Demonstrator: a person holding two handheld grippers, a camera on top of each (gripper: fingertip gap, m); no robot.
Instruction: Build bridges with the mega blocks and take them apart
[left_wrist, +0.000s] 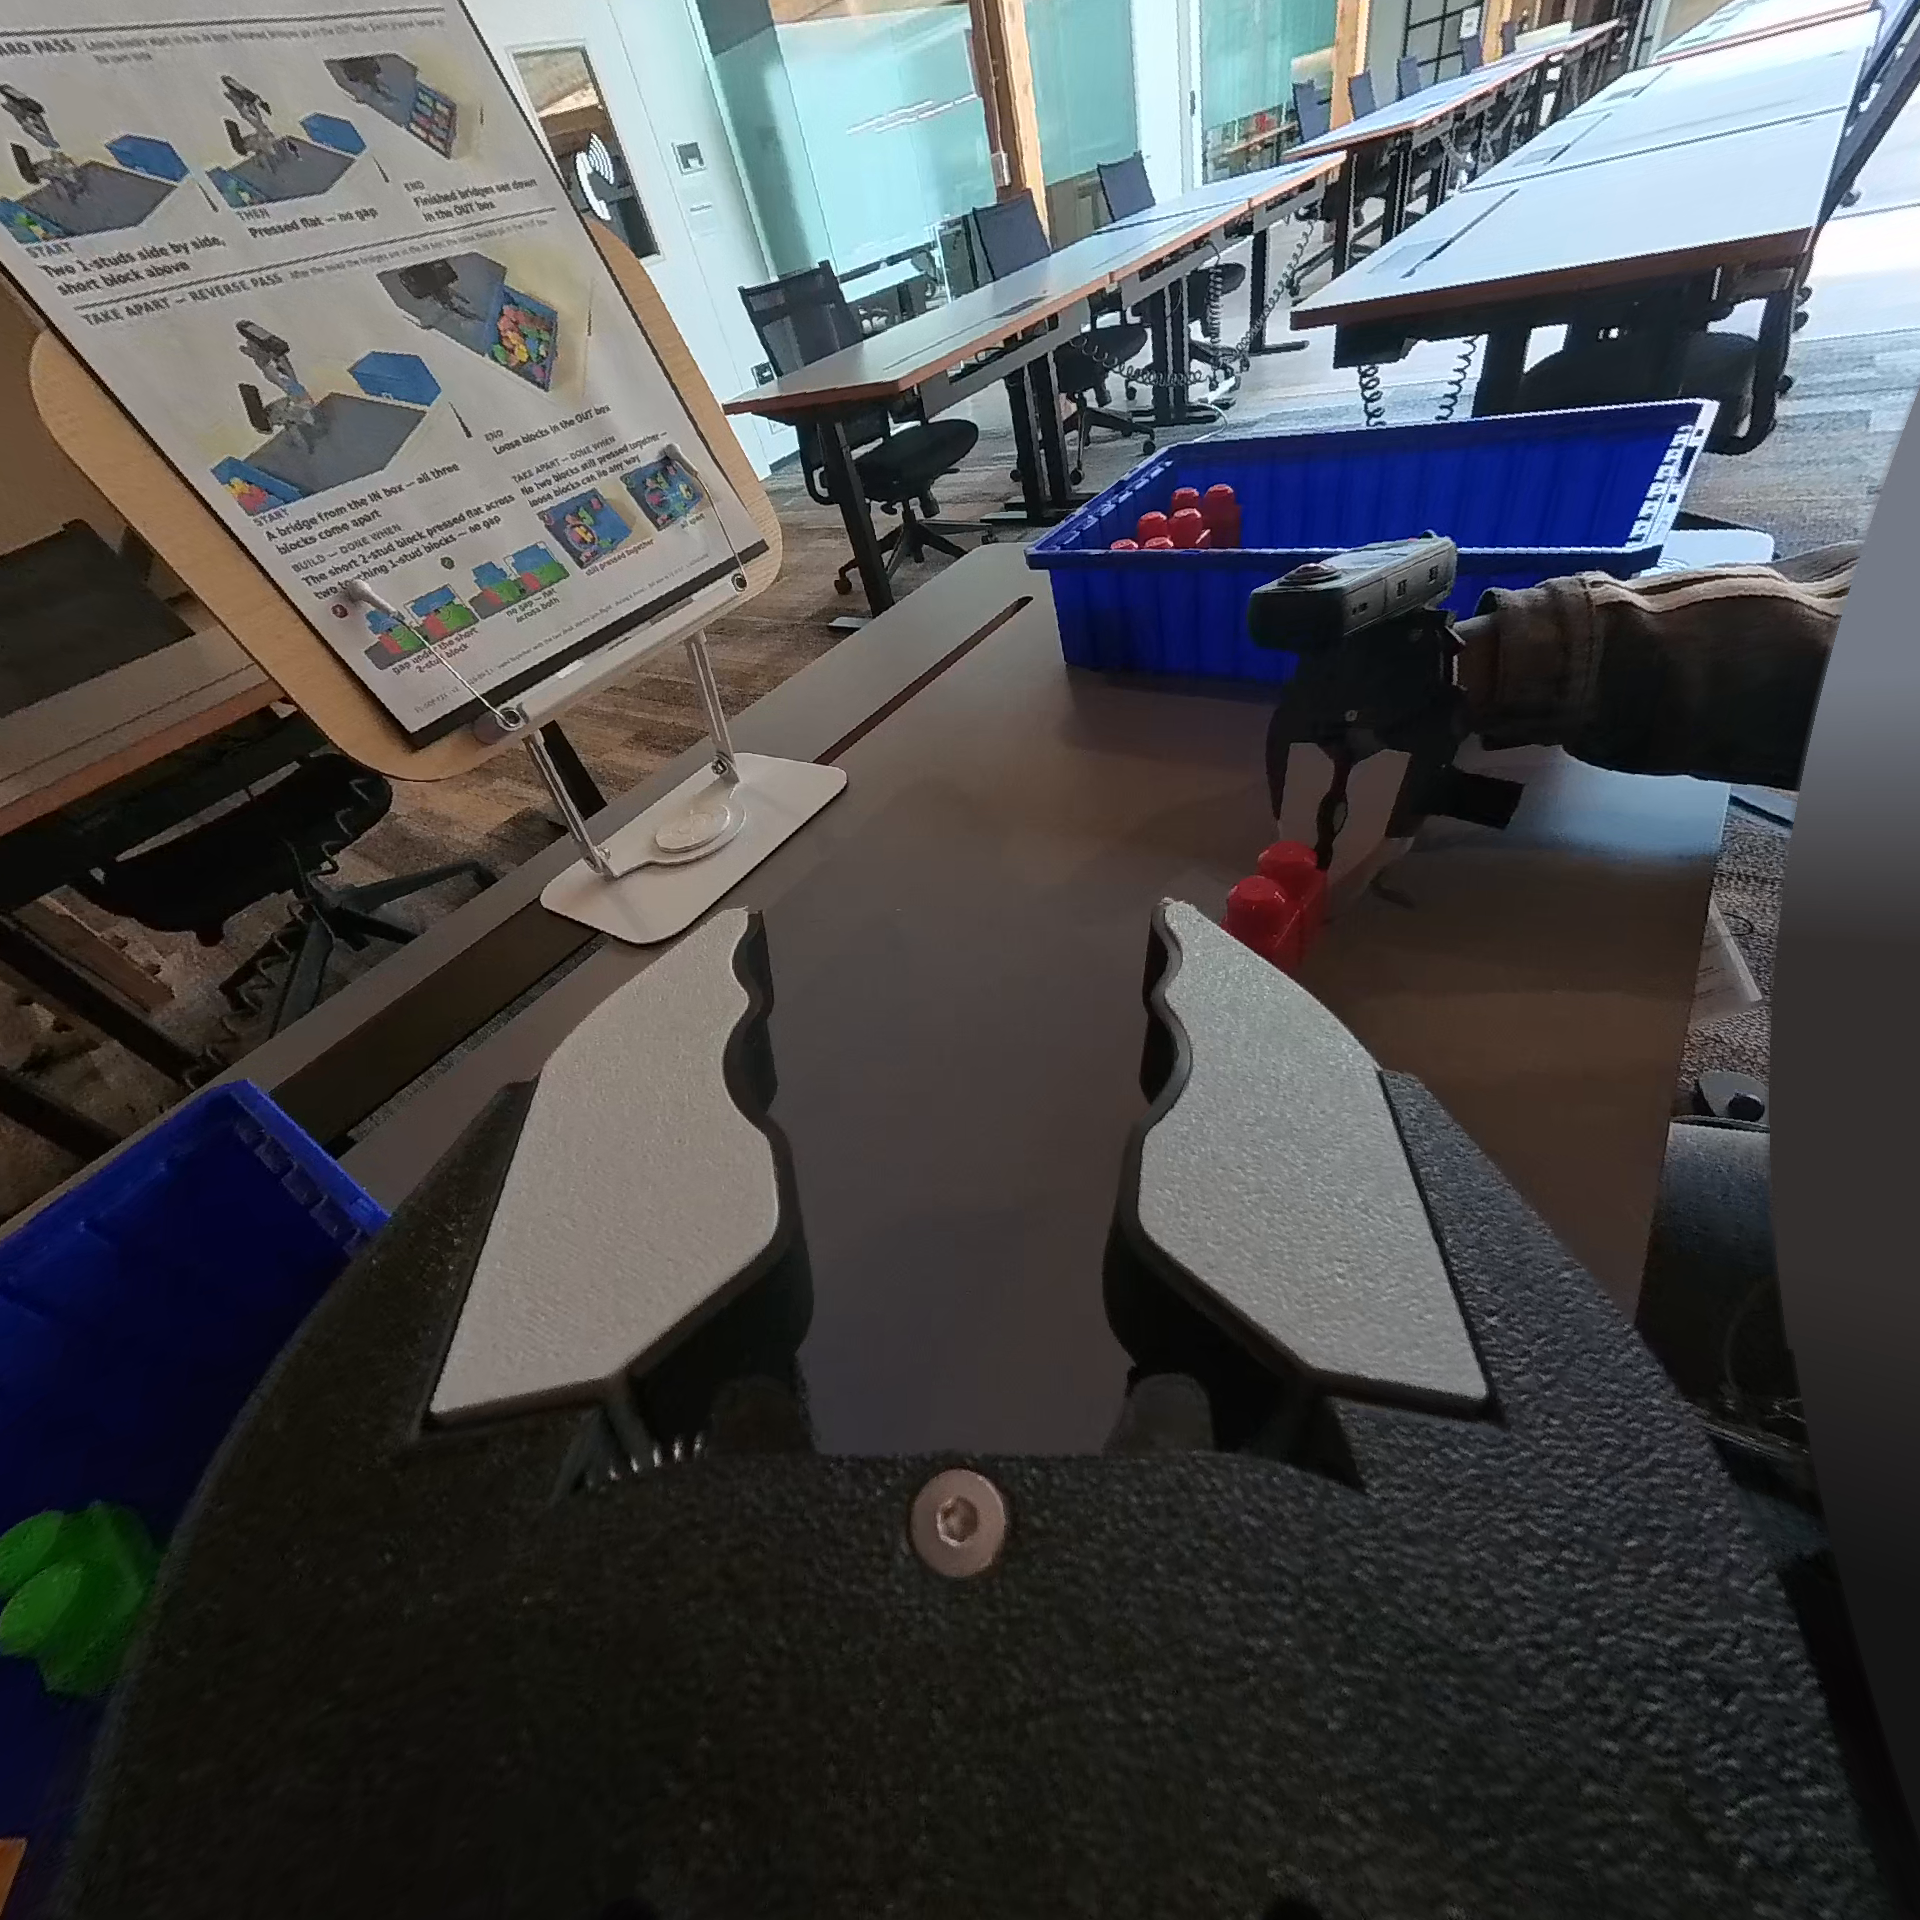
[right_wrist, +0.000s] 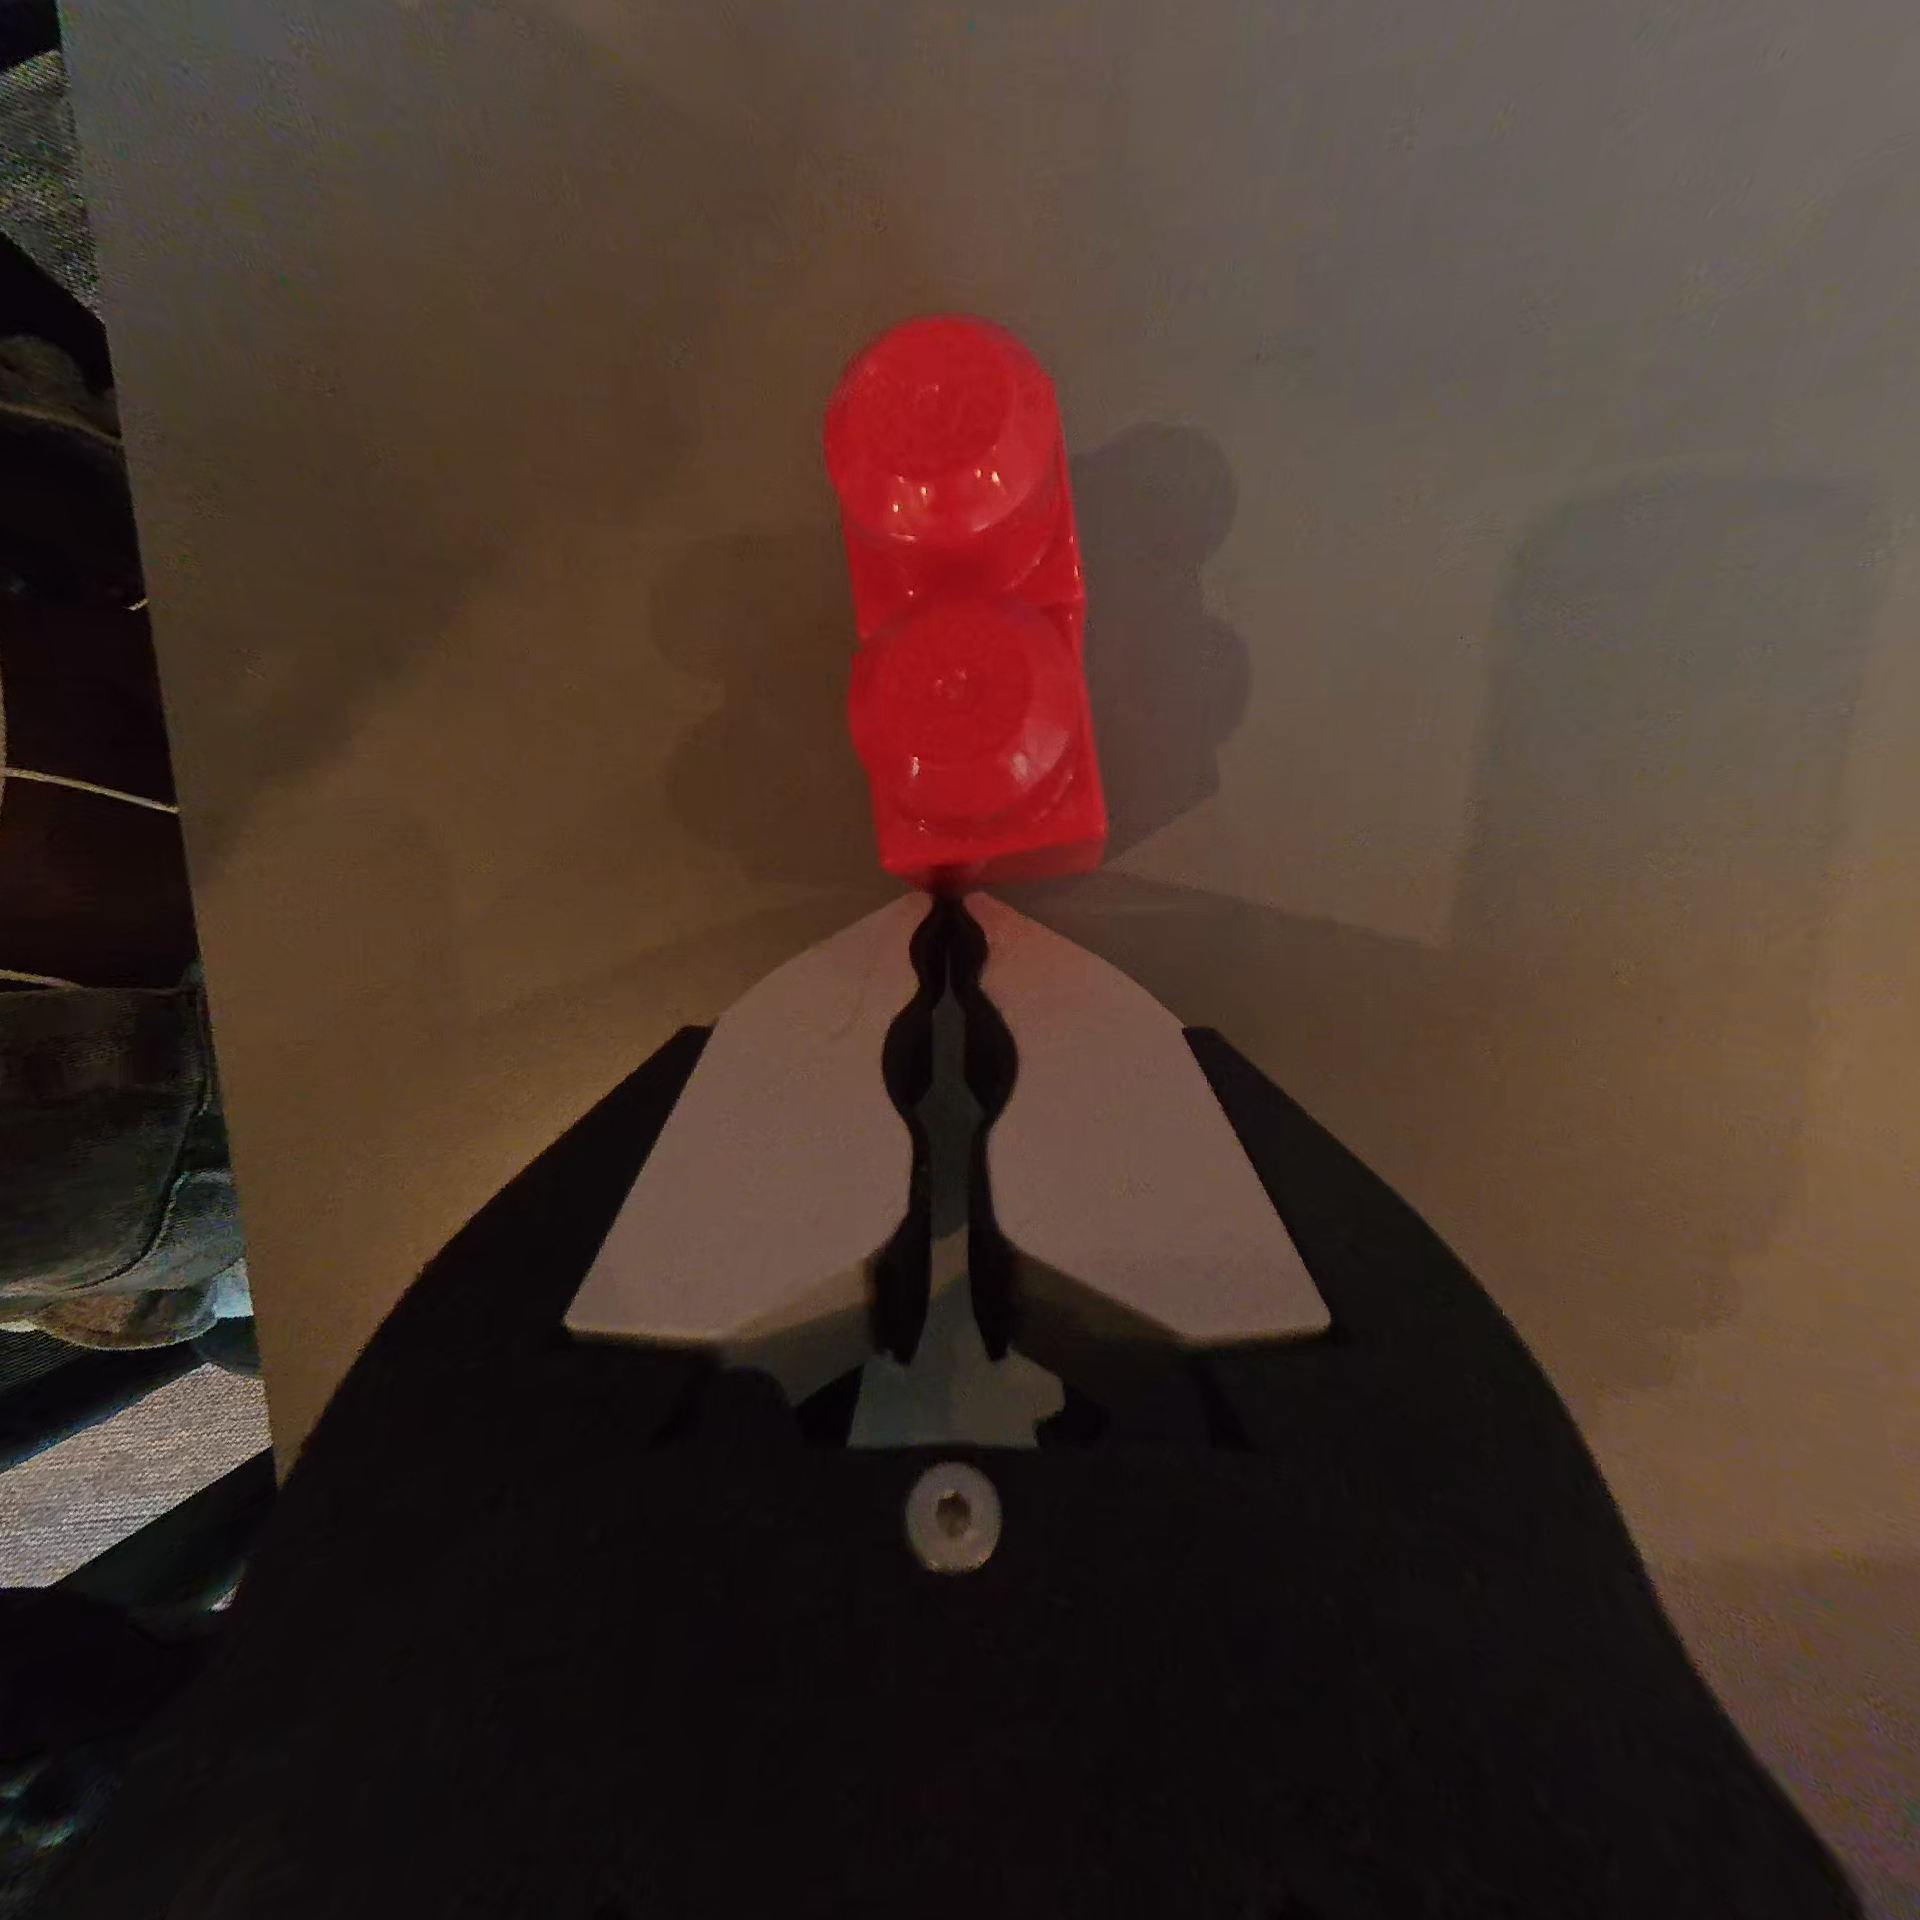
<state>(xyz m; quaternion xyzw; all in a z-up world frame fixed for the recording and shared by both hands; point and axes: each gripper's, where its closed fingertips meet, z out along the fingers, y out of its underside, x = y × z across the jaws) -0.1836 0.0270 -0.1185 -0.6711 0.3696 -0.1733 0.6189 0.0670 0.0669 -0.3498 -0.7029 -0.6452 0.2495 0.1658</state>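
Two red one-stud blocks (right_wrist: 961, 644) stand side by side in a row on the dark table (left_wrist: 935, 831), touching each other. My right gripper (right_wrist: 948, 904) is shut and empty, its tips down at the near block's edge. In the left wrist view the right gripper (left_wrist: 1340, 873) stands over the same red blocks (left_wrist: 1278, 899), held by a sleeved hand. My left gripper (left_wrist: 961, 935) is open and empty, low over the table and well left of the blocks.
A blue bin (left_wrist: 1403, 488) at the far right holds red blocks (left_wrist: 1184, 525). Another blue bin (left_wrist: 156, 1247) at the near left holds a green block (left_wrist: 62, 1621). An instruction sheet on a stand (left_wrist: 364, 364) stands at the table's left edge. One gripper's finger ends stand about 35 cm off the other's.
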